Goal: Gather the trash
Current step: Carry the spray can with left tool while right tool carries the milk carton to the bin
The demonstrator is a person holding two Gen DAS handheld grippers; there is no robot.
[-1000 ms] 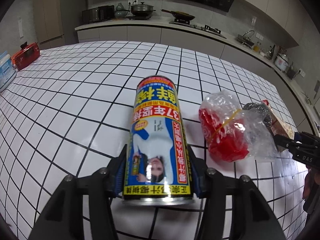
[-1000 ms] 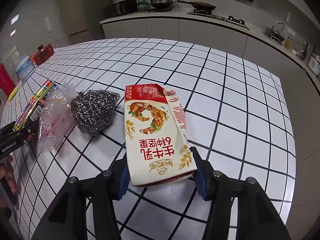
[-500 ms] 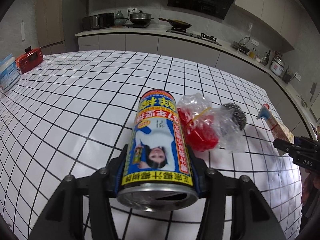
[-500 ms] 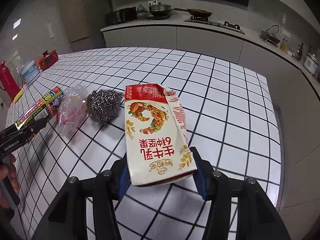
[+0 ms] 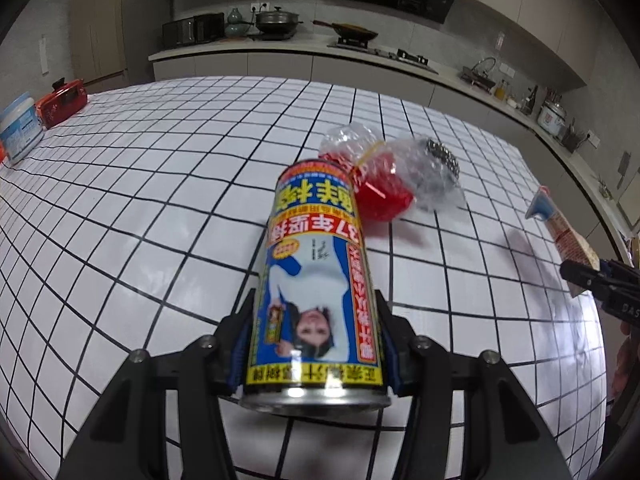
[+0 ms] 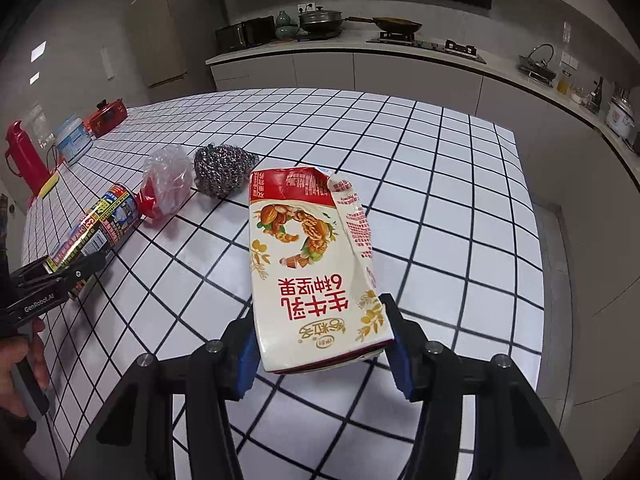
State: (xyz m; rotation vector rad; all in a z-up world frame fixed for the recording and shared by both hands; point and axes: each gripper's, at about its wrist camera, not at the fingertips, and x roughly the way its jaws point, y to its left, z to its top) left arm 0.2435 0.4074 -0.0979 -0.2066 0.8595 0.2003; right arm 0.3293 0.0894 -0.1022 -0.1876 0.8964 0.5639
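Observation:
My left gripper (image 5: 314, 340) is shut on a tall printed drink can (image 5: 316, 280), held above the white tiled table (image 5: 140, 200). The can (image 6: 100, 228) and the left gripper (image 6: 70, 276) also show at the left of the right wrist view. A crumpled red and white milk carton (image 6: 312, 264) sits clamped in my right gripper (image 6: 320, 344), lifted over the table (image 6: 460, 208). That carton (image 5: 568, 240) and the right gripper (image 5: 592, 276) appear at the right edge of the left wrist view. On the table lie a clear plastic bag with red contents (image 5: 376, 184) (image 6: 166, 184) and a steel wool scourer (image 5: 440, 156) (image 6: 222, 170).
A red case (image 5: 62, 100) and a white tub (image 5: 18, 128) stand at the table's far left, with a red flask (image 6: 22, 156) near them. The table's right edge (image 6: 536, 220) drops to the floor. A kitchen counter with pots runs behind. A hand (image 6: 22, 364) holds the left gripper.
Both grippers have drawn back from the bag and scourer with their loads, so the table items look farther away. The grips have not changed.

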